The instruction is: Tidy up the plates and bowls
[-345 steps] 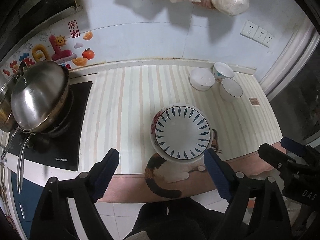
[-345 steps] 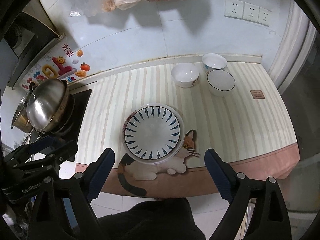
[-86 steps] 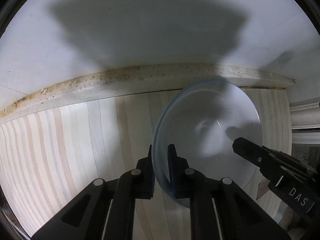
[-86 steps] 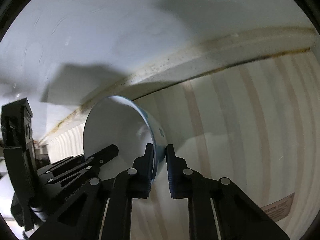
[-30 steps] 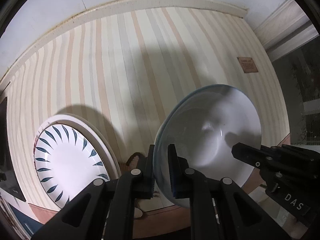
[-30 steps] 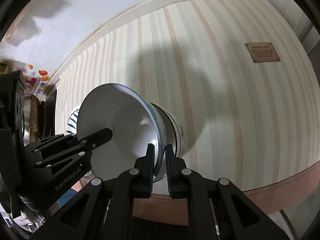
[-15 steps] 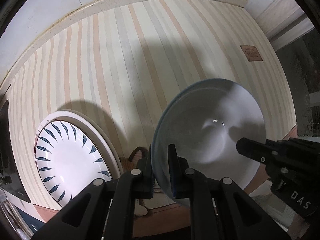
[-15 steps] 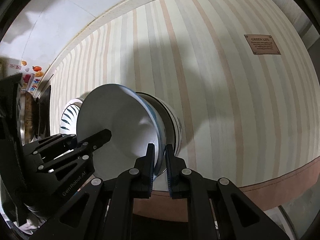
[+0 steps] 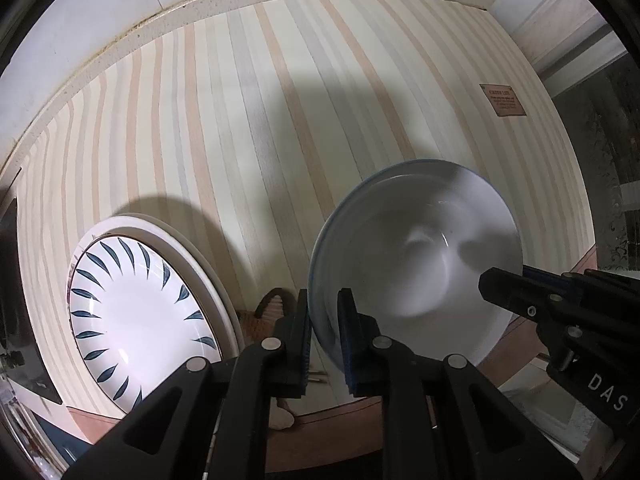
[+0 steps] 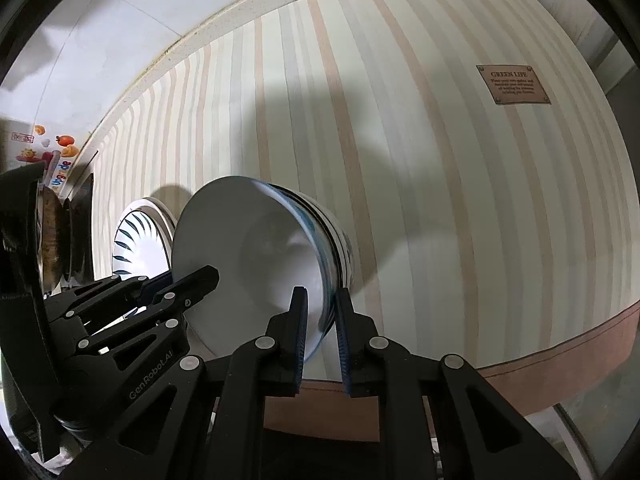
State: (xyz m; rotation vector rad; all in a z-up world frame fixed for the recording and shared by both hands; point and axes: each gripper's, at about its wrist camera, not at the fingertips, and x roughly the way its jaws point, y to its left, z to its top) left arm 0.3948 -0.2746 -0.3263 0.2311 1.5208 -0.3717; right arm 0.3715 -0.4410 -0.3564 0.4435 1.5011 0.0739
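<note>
A stack of white bowls (image 9: 416, 264) with blue rims is held between both grippers above the striped counter mat. My left gripper (image 9: 323, 312) is shut on the stack's left rim. My right gripper (image 10: 322, 312) is shut on the opposite rim of the stack (image 10: 256, 256); its fingers (image 9: 516, 292) show at the right of the left wrist view. A white plate with dark blue leaf marks (image 9: 132, 312) lies on a larger white plate (image 9: 208, 264) at the front left of the mat; it also shows in the right wrist view (image 10: 136, 244).
The striped mat (image 9: 248, 120) has a brown label (image 10: 512, 84) at its right side and a cat picture at the front edge. A pot on a black hob (image 10: 52, 224) stands at the far left. The white wall runs behind.
Both grippers have carried the bowl stack from the back wall toward the front of the mat, beside the plates. Over the last second it has sunk a little lower.
</note>
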